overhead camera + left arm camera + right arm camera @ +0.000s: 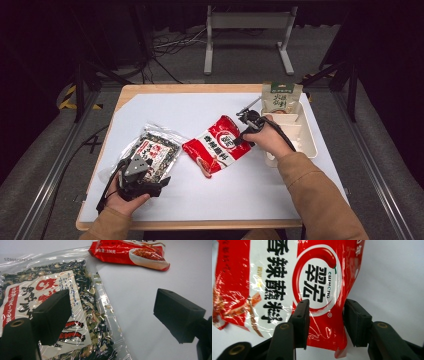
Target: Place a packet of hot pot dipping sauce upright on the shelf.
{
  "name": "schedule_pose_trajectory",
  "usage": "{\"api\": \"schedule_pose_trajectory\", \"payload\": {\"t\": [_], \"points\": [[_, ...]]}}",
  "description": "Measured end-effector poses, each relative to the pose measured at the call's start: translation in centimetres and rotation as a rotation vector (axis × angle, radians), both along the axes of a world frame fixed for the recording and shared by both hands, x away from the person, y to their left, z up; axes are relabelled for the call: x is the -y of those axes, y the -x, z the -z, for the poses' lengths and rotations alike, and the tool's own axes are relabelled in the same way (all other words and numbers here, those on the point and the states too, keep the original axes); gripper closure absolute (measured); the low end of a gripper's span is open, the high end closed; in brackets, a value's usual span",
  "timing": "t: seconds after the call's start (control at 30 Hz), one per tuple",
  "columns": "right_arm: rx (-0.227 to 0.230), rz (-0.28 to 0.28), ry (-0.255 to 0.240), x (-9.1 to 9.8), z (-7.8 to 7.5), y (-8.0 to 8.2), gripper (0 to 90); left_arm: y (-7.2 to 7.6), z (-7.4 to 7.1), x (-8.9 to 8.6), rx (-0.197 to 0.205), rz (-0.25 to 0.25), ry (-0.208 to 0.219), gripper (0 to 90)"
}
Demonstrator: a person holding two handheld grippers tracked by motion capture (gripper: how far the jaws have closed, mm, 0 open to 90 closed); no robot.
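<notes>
Red, glossy pouch [287, 282] sits between the right tool's [324, 322] half-closed jaws; the slick film may slip free.

Wooden worktop [131, 91] with a big white sheet [250, 185] over most of it. On the sheet: a clear seaweed soup packet [156, 152] lower left, a red chili seasoning bag [216, 145] in the middle, and a cream plastic tray [309, 140] at right.
</notes>
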State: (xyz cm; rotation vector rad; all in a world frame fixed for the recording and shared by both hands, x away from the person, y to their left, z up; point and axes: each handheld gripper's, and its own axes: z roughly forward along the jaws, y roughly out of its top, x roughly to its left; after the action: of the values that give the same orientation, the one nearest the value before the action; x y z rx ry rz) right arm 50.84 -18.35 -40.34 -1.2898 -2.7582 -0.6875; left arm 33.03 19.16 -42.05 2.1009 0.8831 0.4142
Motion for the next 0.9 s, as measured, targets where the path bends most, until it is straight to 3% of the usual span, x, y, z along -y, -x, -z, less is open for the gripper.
{"api": "schedule_pose_trajectory", "payload": {"t": [0.17, 0.33, 0.8, 0.9], "points": [[-0.033, -0.008, 0.010, 0.1, 0.5, -0.1, 68.5, 0.0, 0.0, 0.0, -0.003, 0.001, -0.004, 15.1], [-0.042, -0.028, 0.049, 0.2, 0.4, -0.1, 88.3, 0.0, 0.0, 0.0, 0.000, 0.004, -0.005, 15.1], [-0.002, -0.065, -0.009, 0.6, -1.4, 0.4, 89.7, -0.1, 0.0, 0.0, -0.005, 0.002, -0.002, 15.1], [0.004, -0.070, 0.004, 0.5, -2.0, 0.7, 89.8, -0.1, 0.0, 0.1, -0.002, 0.003, -0.003, 15.1]]}}
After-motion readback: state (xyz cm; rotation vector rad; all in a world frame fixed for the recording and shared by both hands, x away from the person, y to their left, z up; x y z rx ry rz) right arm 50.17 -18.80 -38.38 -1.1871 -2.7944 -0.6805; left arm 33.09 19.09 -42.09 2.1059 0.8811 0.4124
